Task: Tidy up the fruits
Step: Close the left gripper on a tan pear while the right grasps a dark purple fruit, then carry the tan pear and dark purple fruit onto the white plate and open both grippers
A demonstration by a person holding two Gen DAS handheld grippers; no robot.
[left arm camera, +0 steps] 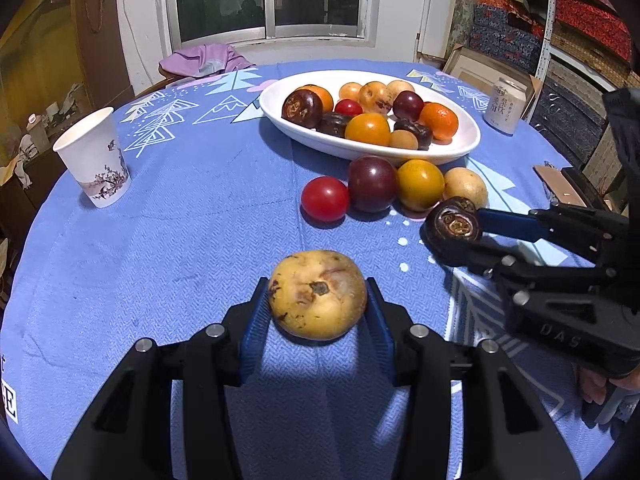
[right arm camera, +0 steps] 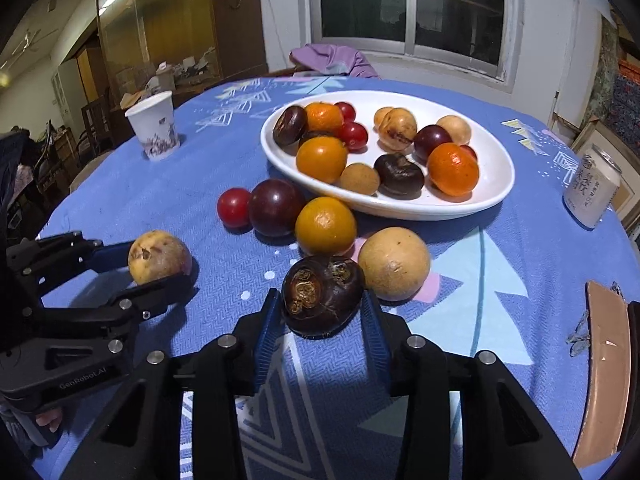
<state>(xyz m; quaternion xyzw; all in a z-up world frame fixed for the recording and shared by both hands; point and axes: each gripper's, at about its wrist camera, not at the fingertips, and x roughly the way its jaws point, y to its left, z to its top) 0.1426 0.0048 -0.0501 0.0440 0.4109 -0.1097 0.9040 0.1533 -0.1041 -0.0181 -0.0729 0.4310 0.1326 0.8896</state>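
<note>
Left gripper [left arm camera: 318, 308] pinching a blemished yellow fruit [left arm camera: 317, 294] between blue pads, low over the blue tablecloth [left arm camera: 192, 216]. Right gripper [right arm camera: 322, 312] clamped on a dark brown water chestnut [right arm camera: 322, 295], beside a tan round fruit [right arm camera: 394, 263]. Both probably gripped for carrying to the white oval dish [right arm camera: 496, 196], already half filled. Still loose just before the dish: red plum [right arm camera: 234, 207], dark plum [right arm camera: 276, 207], orange [right arm camera: 325, 225].
</note>
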